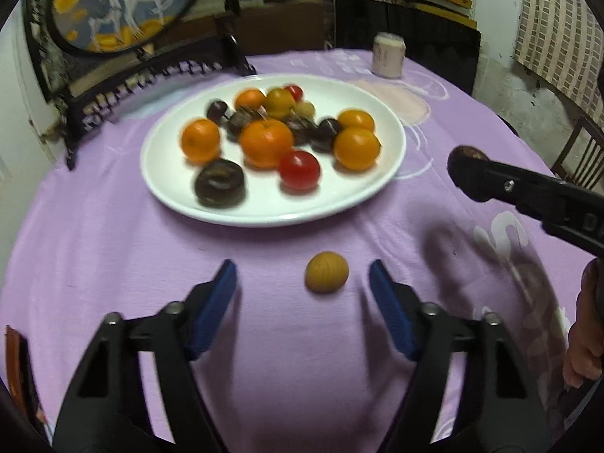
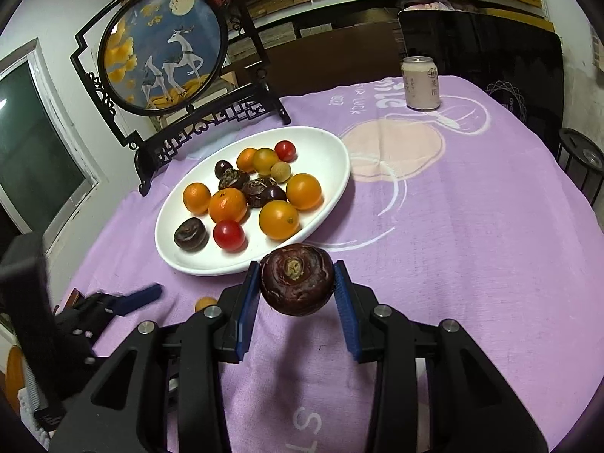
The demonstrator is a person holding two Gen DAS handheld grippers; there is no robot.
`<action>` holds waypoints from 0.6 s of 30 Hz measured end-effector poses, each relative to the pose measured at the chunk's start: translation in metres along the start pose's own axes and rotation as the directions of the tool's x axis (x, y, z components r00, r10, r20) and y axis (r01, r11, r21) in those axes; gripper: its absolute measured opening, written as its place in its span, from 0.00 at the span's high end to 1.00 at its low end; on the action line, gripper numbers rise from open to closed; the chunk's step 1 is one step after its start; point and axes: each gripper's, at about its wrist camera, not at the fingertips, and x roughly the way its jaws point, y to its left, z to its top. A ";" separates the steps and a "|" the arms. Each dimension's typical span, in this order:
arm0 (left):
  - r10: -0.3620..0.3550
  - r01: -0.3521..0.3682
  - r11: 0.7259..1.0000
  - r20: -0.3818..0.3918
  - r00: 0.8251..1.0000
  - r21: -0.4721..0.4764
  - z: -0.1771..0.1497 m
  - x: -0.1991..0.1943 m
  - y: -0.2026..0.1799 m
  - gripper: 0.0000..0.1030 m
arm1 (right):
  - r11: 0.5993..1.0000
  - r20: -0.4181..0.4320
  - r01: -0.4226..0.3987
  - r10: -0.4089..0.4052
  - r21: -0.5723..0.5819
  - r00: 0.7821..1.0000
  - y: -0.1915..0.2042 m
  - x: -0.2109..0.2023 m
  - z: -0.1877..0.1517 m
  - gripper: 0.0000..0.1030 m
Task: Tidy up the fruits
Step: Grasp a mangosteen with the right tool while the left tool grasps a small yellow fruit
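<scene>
A white plate [image 1: 162, 185] holds several fruits: oranges, yellow and red tomatoes, dark brown water chestnuts; it also shows in the right wrist view [image 2: 188, 260]. A small tan longan [image 1: 326, 272] lies on the purple cloth between the fingers of my left gripper [image 1: 304, 281], which is open and empty. The longan shows partly in the right wrist view [image 2: 204, 303]. My right gripper [image 2: 297, 283] is shut on a dark brown water chestnut [image 2: 296, 278] and holds it above the cloth just right of the plate's near edge. It also shows in the left wrist view [image 1: 468, 154].
A round framed deer picture on a black stand [image 2: 166, 49] stands behind the plate at the left. A pale drink can [image 2: 420, 83] stands at the far side of the table. The purple cloth [image 2: 472, 226] covers the table.
</scene>
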 end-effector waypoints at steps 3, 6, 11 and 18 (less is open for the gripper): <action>-0.004 0.004 1.000 -0.029 1.000 0.011 0.001 0.010 -0.005 0.51 | 1.000 -0.001 -0.003 0.003 0.009 1.000 -0.002 0.000 0.001 0.62; 0.007 -0.006 1.000 -0.041 0.999 0.029 0.000 0.016 -0.010 0.61 | 1.000 0.000 -0.006 0.006 0.012 1.000 -0.003 0.000 0.001 0.62; 0.009 -0.006 0.997 -0.035 0.999 0.079 -0.011 0.007 -0.018 0.74 | 1.000 -0.004 -0.003 0.003 0.015 1.000 -0.004 0.000 0.000 0.62; 0.002 0.001 0.997 -0.034 0.999 0.083 -0.019 -0.001 -0.017 0.75 | 1.000 -0.014 0.002 -0.002 0.016 1.000 -0.005 0.003 -0.002 0.62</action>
